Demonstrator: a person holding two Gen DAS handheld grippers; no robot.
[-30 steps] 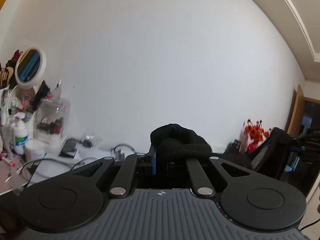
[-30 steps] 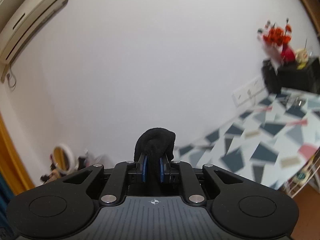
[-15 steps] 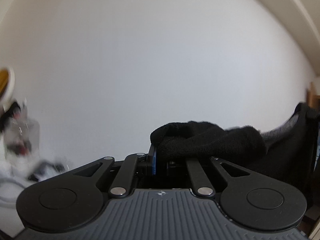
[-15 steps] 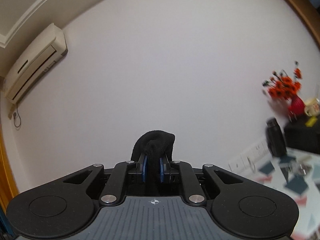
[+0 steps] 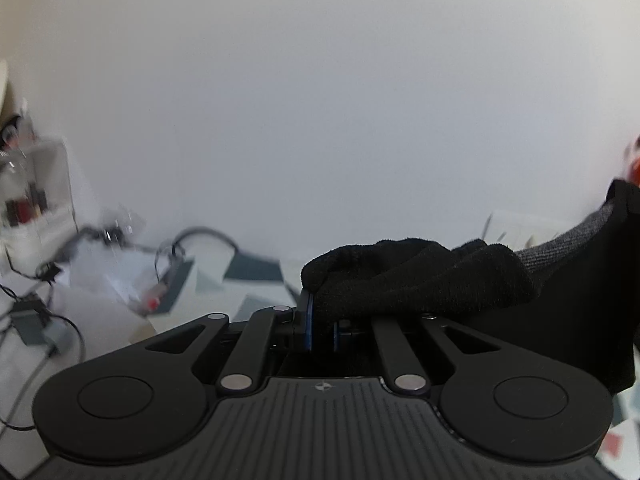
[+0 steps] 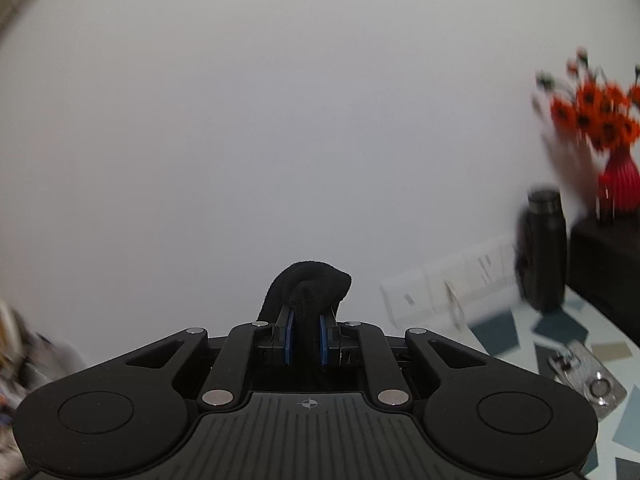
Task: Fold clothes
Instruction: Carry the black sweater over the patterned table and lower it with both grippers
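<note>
A black fleece garment [image 5: 420, 276] is held up in the air by both grippers. My left gripper [image 5: 322, 326] is shut on a bunched edge of it, and the cloth spills over the right finger and hangs down to the right [image 5: 580, 320]. My right gripper [image 6: 306, 334] is shut on another fold of the same garment [image 6: 310, 284], which sticks up between the blue pads [image 6: 289, 334]. Both cameras point mostly at a white wall.
A table with a grey and teal patterned cloth [image 6: 560, 332] lies below. On the right stand a black bottle [image 6: 544, 252], a red vase of orange flowers [image 6: 620, 184] and a black box. On the left are cables and papers [image 5: 100, 272] and a cluttered shelf [image 5: 28, 196].
Both grippers have tilted down toward the table, still shut on the garment. The left view now shows the table and cables; the right view shows the bottle and vase closer.
</note>
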